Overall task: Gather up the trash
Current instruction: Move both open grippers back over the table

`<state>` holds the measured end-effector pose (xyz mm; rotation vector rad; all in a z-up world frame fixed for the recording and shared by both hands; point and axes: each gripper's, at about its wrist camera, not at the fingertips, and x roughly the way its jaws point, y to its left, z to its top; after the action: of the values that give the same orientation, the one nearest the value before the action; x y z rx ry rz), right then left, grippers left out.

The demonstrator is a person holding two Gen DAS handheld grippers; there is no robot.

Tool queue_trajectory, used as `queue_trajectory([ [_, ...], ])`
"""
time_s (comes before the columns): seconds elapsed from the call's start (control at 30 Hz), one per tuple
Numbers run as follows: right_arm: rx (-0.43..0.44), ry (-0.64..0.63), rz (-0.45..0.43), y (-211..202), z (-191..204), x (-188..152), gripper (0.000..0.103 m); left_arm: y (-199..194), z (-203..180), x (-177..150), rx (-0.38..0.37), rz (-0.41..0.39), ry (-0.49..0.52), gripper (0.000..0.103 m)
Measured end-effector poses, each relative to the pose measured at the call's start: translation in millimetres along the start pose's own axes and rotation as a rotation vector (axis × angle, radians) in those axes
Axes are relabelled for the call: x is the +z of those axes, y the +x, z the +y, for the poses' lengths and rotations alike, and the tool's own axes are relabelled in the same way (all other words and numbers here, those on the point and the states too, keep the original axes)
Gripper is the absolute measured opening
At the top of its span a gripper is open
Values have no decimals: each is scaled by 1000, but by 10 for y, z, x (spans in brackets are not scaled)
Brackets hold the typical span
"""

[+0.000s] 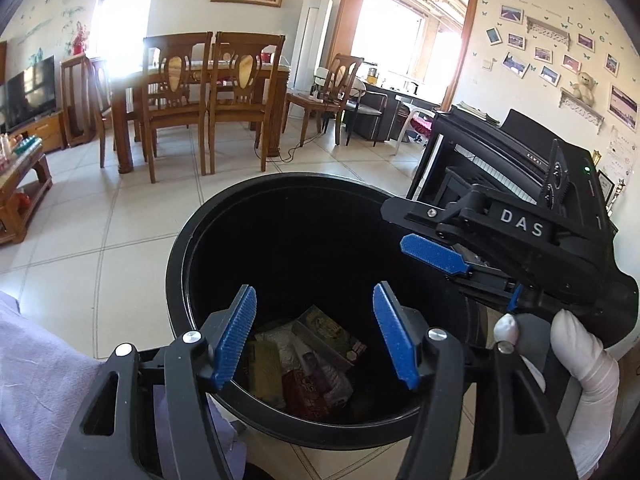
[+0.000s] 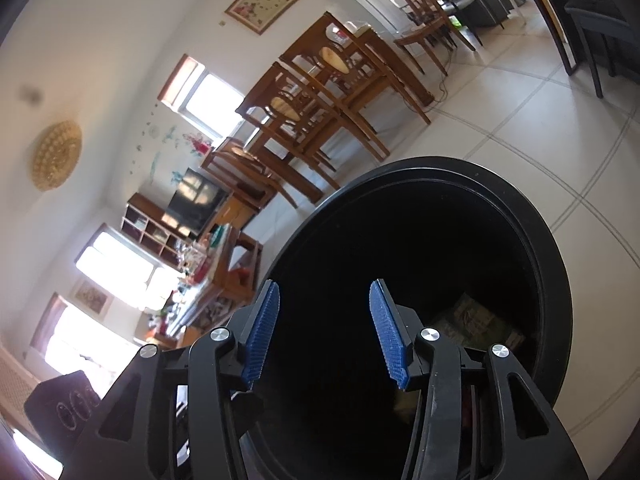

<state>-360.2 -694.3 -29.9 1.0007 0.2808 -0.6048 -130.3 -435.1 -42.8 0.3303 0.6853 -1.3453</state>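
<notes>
A round black trash bin (image 1: pixel 208 216) stands on the tiled floor, and its rim (image 2: pixel 556 264) also shows in the right wrist view. Several wrappers and packets (image 1: pixel 316 364) lie at its bottom; one packet (image 2: pixel 476 316) shows in the right wrist view. My left gripper (image 1: pixel 314 332) is open and empty just above the bin's near rim. My right gripper (image 2: pixel 324 332) is open and empty over the bin mouth. In the left wrist view it (image 1: pixel 444 258) reaches in from the right, held by a white-gloved hand (image 1: pixel 580 360), with one blue pad (image 1: pixel 434 253) showing.
A wooden dining table with chairs (image 1: pixel 192 92) stands across the floor. A black piano (image 1: pixel 500 160) is at the right, a TV (image 1: pixel 28 92) and low wooden table (image 1: pixel 20 176) at the left. A purple cloth (image 1: pixel 44 364) lies beside the bin.
</notes>
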Motion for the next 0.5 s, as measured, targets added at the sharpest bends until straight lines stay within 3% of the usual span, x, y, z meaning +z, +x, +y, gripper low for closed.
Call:
queue_trajectory([
  [0.27,-1,-6,-31,-44,45,-41,67,-229,-29,-18,36,-43,18,70],
  [0.33,1,-16,-37,-55,71,-66,70,-313,-23,-44,51,-61,21,80],
  [0.5,6,-82,-51,-45,235,-137,76,-565,49,-108,78,-100,14,80],
])
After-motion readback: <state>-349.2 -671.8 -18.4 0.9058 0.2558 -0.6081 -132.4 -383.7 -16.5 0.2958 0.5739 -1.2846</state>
